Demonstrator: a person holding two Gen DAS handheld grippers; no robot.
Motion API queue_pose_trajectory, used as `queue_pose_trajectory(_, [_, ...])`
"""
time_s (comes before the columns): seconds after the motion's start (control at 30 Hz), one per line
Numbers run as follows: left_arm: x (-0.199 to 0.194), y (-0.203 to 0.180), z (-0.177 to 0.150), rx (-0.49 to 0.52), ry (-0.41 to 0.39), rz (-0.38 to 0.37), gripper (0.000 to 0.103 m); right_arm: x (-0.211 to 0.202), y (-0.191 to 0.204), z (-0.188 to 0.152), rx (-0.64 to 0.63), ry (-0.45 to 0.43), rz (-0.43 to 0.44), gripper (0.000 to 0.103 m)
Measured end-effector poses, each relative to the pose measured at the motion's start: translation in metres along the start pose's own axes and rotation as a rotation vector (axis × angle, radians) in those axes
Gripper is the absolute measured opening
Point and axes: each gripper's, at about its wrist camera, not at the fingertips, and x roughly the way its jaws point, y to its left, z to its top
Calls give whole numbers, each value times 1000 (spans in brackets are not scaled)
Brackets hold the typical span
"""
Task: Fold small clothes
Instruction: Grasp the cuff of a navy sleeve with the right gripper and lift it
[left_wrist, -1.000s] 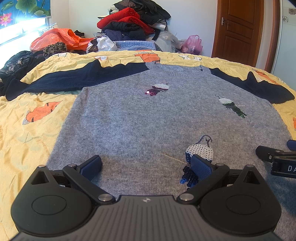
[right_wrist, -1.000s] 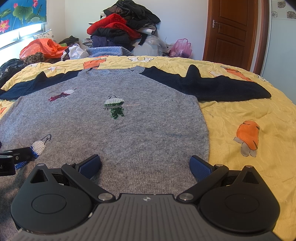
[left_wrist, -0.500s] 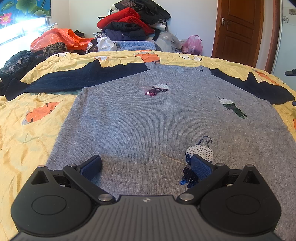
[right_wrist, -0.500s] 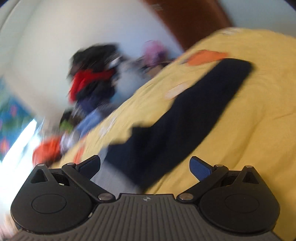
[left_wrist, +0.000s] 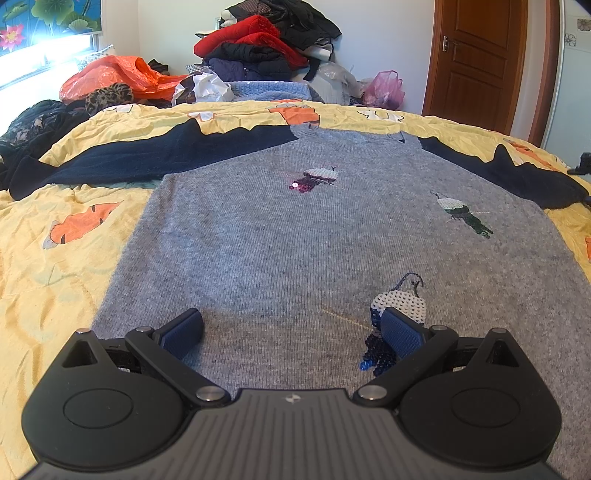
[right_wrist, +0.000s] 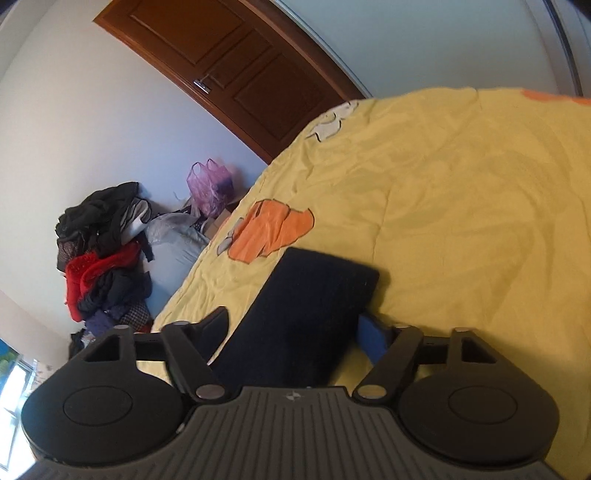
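A grey knitted sweater (left_wrist: 295, 236) with navy sleeves and sequin bird patches lies flat, front up, on the yellow bedspread (left_wrist: 55, 266). My left gripper (left_wrist: 291, 328) is open and empty, low over the sweater's hem. The left sleeve (left_wrist: 147, 155) stretches out to the left. My right gripper (right_wrist: 297, 328) is open and tilted. Its jaws stand on either side of the cuff end of the navy right sleeve (right_wrist: 314, 295), which lies flat on the bedspread (right_wrist: 461, 203). A small part of the right gripper (left_wrist: 581, 164) shows at the right edge of the left wrist view.
A heap of clothes (left_wrist: 266, 40) and an orange bag (left_wrist: 114, 75) lie at the far side of the bed. A pink plastic bag (left_wrist: 382, 88) sits by the brown wooden door (left_wrist: 476, 55). The clothes heap (right_wrist: 103, 251) also shows in the right wrist view.
My right gripper has swung from the sweater's hem to the end of the right sleeve and tilted. My left gripper has stayed still.
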Motion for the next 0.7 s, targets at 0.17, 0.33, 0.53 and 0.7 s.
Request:
queue_pose_trajectory(0.17, [0,0,0,0,0,0,103,4,0,1,-38,-20,-40,16])
queue_pose_trajectory(0.33, [0,0,0,-1,0,-1,103,-35,27,-1,-129,-89,-4,16])
queue_pose_trajectory(0.53, [0,-2,1,0,0,1,103,-90,125,-41,-450,-120,156,16])
queue_pose_trajectory(0.7, [0,-4,2,-1,-1,-1,103,-101,199,-133,-610,32,362,17])
